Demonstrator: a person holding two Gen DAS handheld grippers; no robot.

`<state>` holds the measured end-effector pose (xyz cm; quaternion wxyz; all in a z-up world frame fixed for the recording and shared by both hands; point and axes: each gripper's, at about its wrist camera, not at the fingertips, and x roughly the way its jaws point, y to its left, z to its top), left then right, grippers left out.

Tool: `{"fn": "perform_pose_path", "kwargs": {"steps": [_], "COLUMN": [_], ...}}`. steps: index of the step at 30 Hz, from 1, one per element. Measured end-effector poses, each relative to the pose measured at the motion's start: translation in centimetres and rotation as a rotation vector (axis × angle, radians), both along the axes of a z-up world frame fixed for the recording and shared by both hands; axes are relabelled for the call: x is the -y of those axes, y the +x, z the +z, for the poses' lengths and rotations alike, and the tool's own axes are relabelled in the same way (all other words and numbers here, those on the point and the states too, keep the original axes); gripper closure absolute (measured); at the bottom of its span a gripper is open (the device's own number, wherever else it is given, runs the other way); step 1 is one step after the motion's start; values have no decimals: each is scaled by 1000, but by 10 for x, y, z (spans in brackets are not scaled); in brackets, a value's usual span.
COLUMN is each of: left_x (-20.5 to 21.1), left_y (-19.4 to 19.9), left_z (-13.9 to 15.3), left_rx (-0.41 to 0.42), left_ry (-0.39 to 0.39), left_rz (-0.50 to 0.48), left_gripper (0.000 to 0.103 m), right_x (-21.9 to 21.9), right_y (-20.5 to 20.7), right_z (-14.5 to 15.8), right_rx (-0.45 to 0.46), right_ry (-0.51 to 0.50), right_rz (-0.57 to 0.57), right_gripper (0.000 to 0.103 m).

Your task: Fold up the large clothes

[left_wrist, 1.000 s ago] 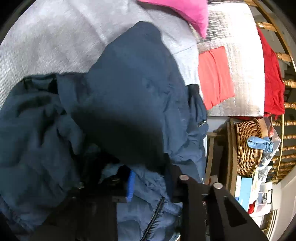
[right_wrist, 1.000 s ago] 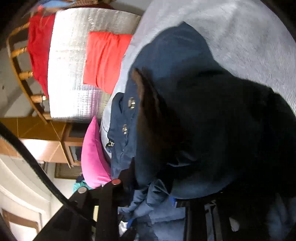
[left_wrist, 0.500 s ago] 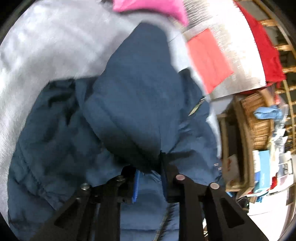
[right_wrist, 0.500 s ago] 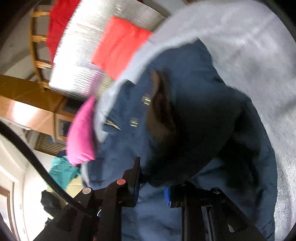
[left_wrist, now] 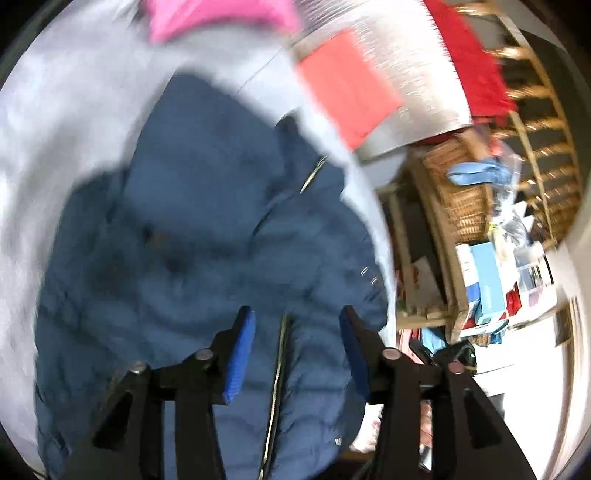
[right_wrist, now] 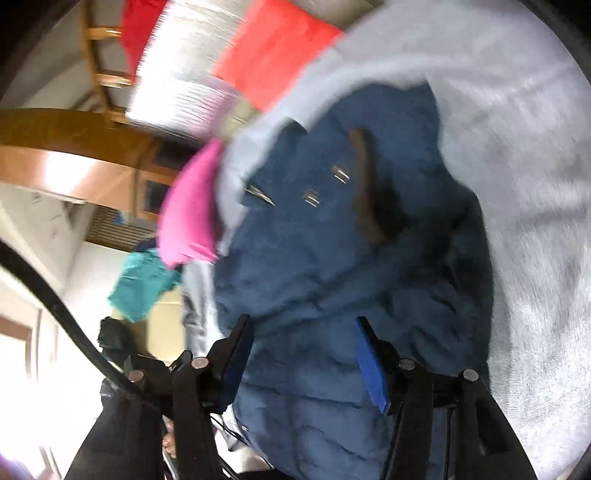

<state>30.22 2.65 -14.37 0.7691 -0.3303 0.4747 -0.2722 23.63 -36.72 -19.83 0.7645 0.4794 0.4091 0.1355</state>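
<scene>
Nearest the lens in the left wrist view, the left gripper [left_wrist: 295, 332] has its jaws standing apart with nothing between the blue pads [left_wrist: 240, 354]; they have just been opening, and the fold of dark cloth they pinched half a second ago now lies free below them. The right gripper [right_wrist: 303, 343] shows the same: jaws spread, just opened, the hood edge they clamped earlier released and no cloth touching the pads. Both views are more blurred than before and look down from higher over the garment.

Below the jaws, the navy padded jacket [left_wrist: 192, 240] lies bunched on the grey cover [left_wrist: 74, 110] of the surface, its zip [left_wrist: 277, 369] running down between the left pads. In the right wrist view the hood's brown fur trim [right_wrist: 373, 199] and two metal snaps [right_wrist: 325, 184] face up. The hood now rests folded onto the jacket's body rather than hanging lifted in front of the cameras.

Farther off lie a pink cushion [left_wrist: 221, 14], a folded orange-red cloth [left_wrist: 347, 85] on a silvery mat [left_wrist: 417, 96], and a wicker basket [left_wrist: 461, 192] beside the surface.
</scene>
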Motion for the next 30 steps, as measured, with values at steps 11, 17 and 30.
{"fn": "perform_pose_path", "kwargs": {"steps": [11, 17, 30], "left_x": [-15, -15, -11], "left_y": [54, 71, 80], "left_z": [-28, -59, -35], "left_rx": [72, -30, 48], "left_ry": [341, 360, 324], "left_rz": [242, 218, 251], "left_gripper": [33, 34, 34], "right_x": [-17, -30, -107], "right_y": [39, 69, 125], "right_z": [-6, -41, -1], "right_rx": [26, -133, 79], "right_ry": [-255, -275, -390], "right_rz": [-88, -24, 80], "right_gripper": [69, 80, 79]}}
